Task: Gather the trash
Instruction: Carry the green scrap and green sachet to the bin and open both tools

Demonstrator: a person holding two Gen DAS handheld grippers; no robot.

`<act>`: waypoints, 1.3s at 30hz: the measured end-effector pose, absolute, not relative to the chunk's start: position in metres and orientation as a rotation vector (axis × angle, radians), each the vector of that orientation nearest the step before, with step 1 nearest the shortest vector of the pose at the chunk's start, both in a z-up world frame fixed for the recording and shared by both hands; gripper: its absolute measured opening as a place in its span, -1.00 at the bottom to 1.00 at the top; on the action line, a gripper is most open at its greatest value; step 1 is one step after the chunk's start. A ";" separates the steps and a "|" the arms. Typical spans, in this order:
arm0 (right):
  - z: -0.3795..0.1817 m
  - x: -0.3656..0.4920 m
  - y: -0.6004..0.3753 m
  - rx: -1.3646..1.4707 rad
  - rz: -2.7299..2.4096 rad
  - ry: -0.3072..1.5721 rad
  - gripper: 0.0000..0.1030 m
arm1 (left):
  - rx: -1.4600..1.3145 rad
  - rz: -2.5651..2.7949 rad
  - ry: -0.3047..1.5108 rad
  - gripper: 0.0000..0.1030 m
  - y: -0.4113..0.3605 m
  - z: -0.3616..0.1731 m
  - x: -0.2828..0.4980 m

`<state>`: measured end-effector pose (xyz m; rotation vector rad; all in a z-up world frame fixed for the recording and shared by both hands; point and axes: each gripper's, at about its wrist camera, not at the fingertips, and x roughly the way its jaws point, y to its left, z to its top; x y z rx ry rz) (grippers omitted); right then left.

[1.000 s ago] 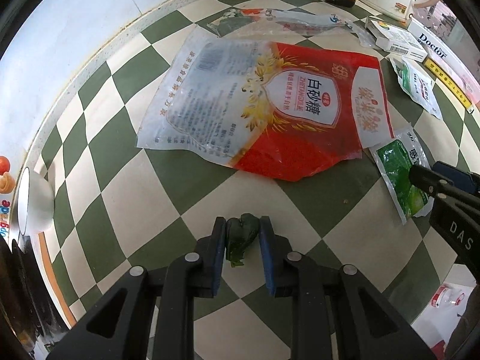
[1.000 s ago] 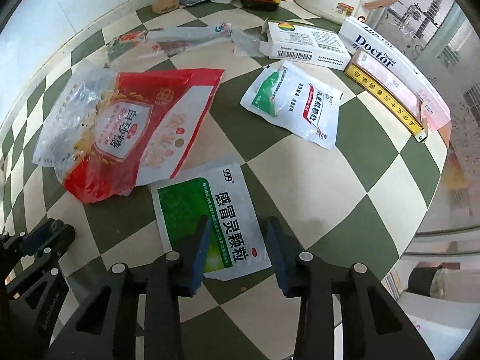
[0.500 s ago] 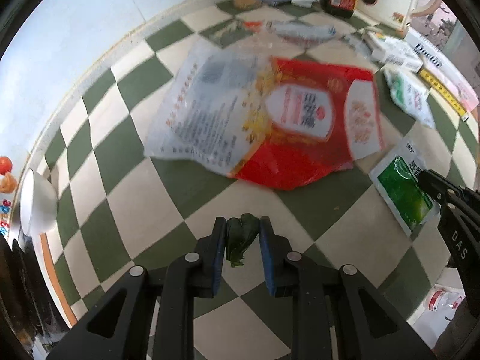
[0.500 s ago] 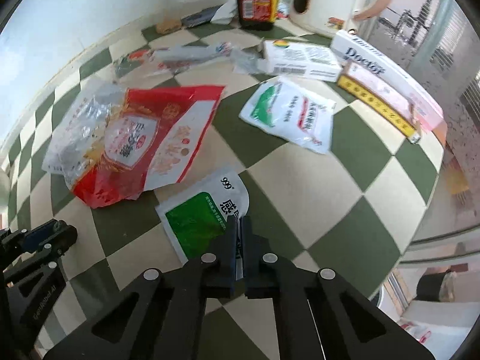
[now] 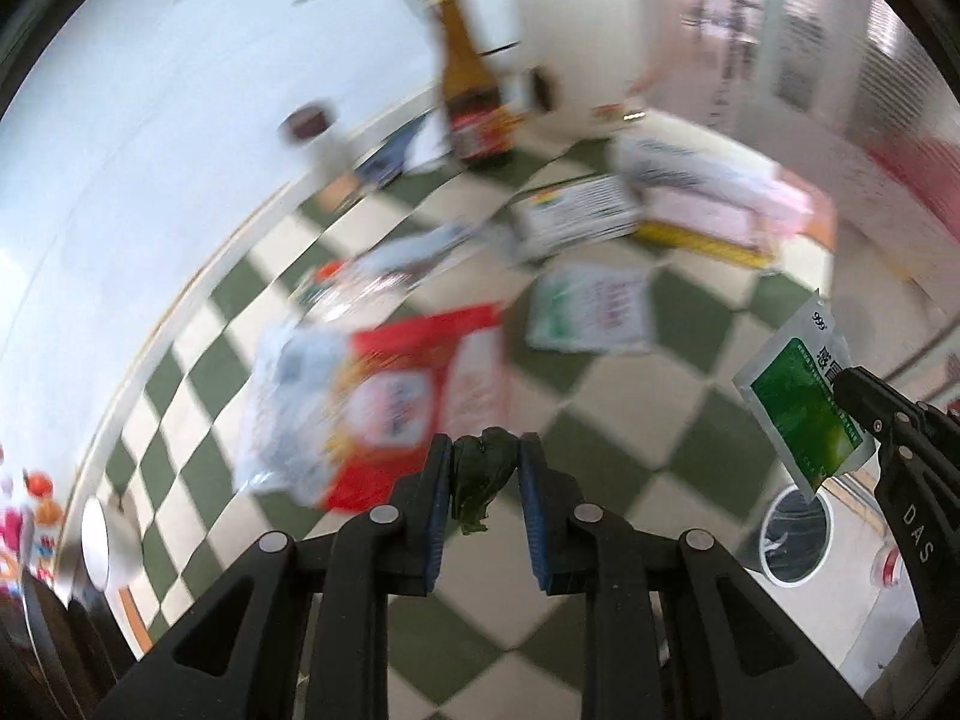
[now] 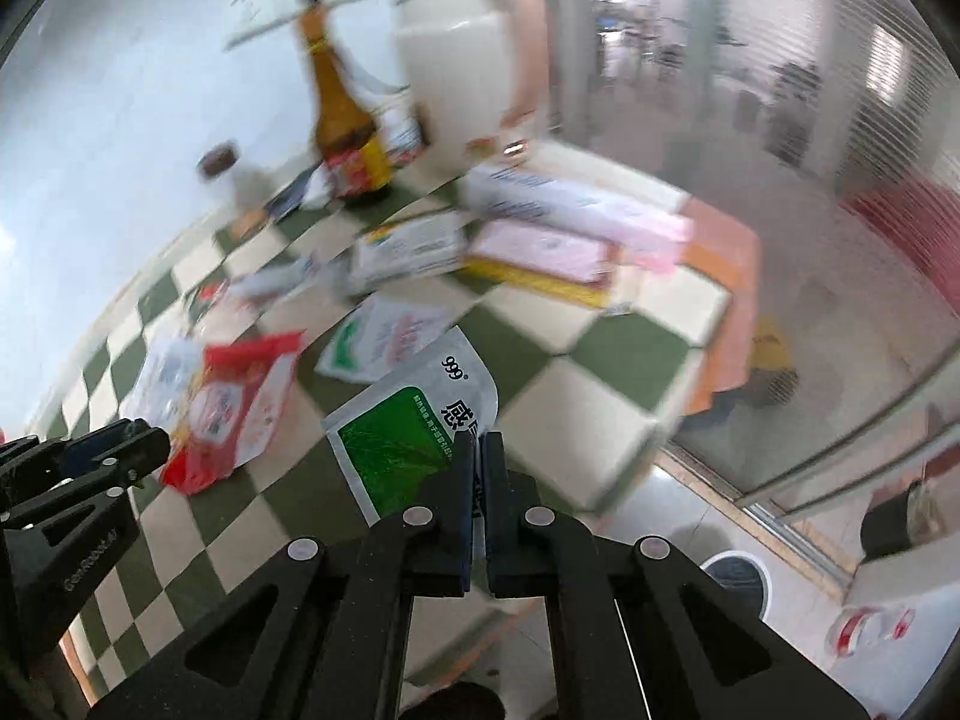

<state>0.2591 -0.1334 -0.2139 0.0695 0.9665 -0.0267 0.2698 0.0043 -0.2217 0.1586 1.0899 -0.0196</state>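
Note:
My left gripper is shut on a small dark green crumpled scrap and holds it above the checkered tabletop. My right gripper is shut on a green and white medicine sachet, lifted off the table; the sachet also shows in the left wrist view. A red and clear sugar bag lies on the table below, and a white and green pouch lies beyond it. A round bin with a dark liner stands on the floor at the lower right, also in the right wrist view.
At the back stand a brown bottle and a white appliance. Flat boxes lie near the table's right edge. A white bowl sits at the far left. The floor beyond the table edge holds a dark container.
My right gripper has shut on the green sachet and lifted it off the table. Both grippers have risen and tilted up, so the bin and room now show. The left still holds the scrap.

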 end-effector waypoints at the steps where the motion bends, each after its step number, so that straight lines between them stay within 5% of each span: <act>1: -0.210 0.253 -0.152 0.091 -0.054 0.954 -0.95 | 0.172 -0.039 1.081 -0.63 -0.009 -0.218 0.270; 9: -0.217 0.196 -0.300 0.238 -0.287 0.923 -0.95 | 0.295 -0.274 1.039 -0.63 -0.166 -0.212 0.260; 17: -0.290 0.111 -0.470 0.402 -0.551 0.980 -0.95 | 0.426 -0.504 1.050 -0.63 -0.328 -0.264 0.226; 23: -0.404 0.056 -0.575 0.513 -0.697 1.049 -0.95 | 0.488 -0.616 1.159 -0.63 -0.442 -0.375 0.205; 32: -0.636 0.000 -0.670 0.757 -0.761 1.161 -0.95 | 0.492 -0.786 1.538 -0.63 -0.569 -0.637 0.181; 39: -0.748 -0.008 -0.686 0.868 -0.717 1.213 -0.95 | 0.473 -0.824 1.640 -0.53 -0.600 -0.722 0.174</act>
